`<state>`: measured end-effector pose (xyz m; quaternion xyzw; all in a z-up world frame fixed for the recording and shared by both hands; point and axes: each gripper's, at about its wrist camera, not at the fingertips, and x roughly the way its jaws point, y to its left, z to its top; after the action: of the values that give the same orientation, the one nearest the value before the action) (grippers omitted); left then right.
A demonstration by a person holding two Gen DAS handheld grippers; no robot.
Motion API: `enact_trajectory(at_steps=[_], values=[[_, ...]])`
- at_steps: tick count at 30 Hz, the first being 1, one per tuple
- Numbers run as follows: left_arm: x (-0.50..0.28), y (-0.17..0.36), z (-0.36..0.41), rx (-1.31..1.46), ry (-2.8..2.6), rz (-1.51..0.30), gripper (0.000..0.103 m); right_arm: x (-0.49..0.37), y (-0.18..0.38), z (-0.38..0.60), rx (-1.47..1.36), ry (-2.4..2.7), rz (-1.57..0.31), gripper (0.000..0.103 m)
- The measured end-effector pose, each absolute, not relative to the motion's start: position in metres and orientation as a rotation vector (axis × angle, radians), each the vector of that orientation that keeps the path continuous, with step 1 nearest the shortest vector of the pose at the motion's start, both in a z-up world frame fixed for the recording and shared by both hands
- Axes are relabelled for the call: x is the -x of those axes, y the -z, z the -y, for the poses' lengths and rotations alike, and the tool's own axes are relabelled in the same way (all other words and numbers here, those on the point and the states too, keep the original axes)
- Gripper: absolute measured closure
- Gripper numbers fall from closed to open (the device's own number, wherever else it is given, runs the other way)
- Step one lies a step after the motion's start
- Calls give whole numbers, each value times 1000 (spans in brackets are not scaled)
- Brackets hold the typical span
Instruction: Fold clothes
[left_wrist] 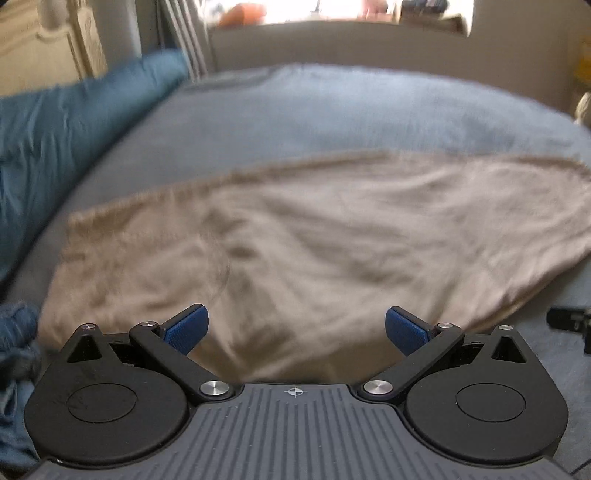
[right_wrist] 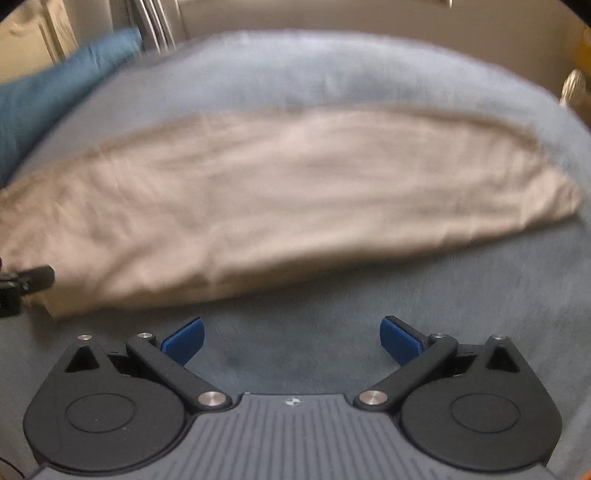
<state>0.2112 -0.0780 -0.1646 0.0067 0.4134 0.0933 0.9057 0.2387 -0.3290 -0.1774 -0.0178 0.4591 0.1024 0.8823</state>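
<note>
Left wrist view: left gripper (left_wrist: 296,328) hung jaws apart, empty, over the beige garment (left_wrist: 295,236) spread mid-bed (left_wrist: 314,110). Right gripper (right_wrist: 291,338) likewise apart, just off its near edge. Probably between folds; next needs a corner grab.

Soft daylight from a blown-out window (left_wrist: 369,11) — motion blur, fisheye-bent edges.

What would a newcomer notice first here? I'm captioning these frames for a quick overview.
A wide beige crumpled cloth lies spread across the grey-blue bed cover, filling the middle of both views. Both the left tongs and right tongs are open and hold nothing. A teal pillow sits far left.
</note>
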Motion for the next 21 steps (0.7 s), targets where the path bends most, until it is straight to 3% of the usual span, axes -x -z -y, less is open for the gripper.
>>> enact_trajectory(at_steps=[6, 13, 18, 21], values=[[-219, 144, 75, 94, -108, -743, 0, -232, 140, 331, 21, -211, -711, 0], [-235, 141, 75, 118, -118, -735, 0, -221, 117, 344, -50, -188, -494, 0], [-252, 164, 74, 92, -179, -821, 0, -255, 140, 335, -28, -297, -722, 0], [-257, 178, 71, 117, -201, -876, 0, -261, 140, 320, 28, -321, -697, 0]])
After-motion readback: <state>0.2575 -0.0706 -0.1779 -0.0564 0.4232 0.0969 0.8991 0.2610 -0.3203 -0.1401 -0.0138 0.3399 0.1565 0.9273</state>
